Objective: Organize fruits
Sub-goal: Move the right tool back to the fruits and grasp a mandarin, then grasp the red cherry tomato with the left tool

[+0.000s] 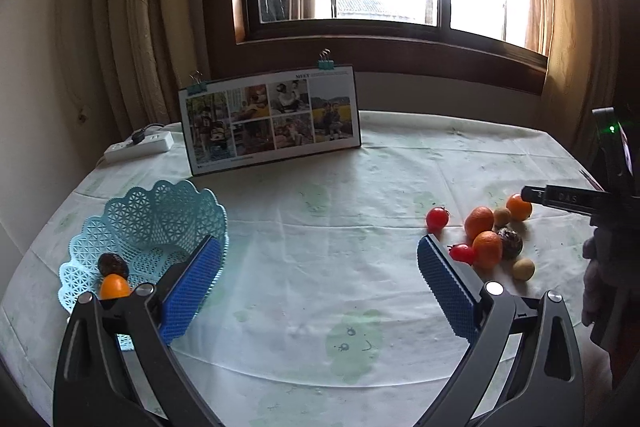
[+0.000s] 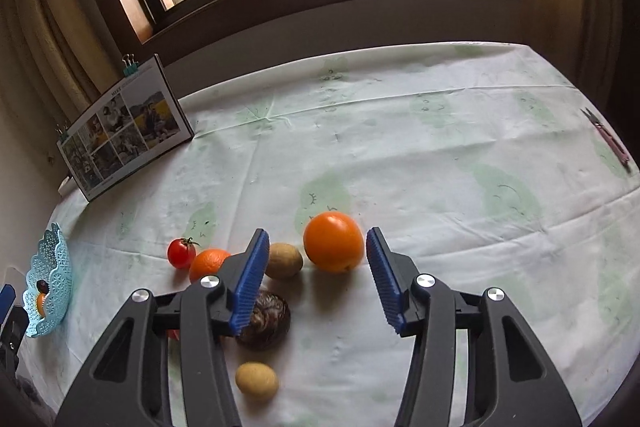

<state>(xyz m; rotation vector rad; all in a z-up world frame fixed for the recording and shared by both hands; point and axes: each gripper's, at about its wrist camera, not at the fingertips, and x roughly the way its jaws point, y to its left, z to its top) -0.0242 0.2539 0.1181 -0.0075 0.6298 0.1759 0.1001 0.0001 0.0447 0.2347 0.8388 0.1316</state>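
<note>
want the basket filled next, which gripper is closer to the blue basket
Left. The left gripper hovers right beside the blue basket; the right gripper is across the table over the loose fruit.

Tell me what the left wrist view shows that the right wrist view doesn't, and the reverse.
Only the left wrist view shows the white power strip, the second red tomato beside the heap, and the right gripper's body from outside. Only the right wrist view shows the pink-handled tool at the table's far right edge, and the right gripper open just short of the big orange. Both show the blue basket already holding an orange and a dark fruit, the photo board, and the loose fruit heap.
</note>
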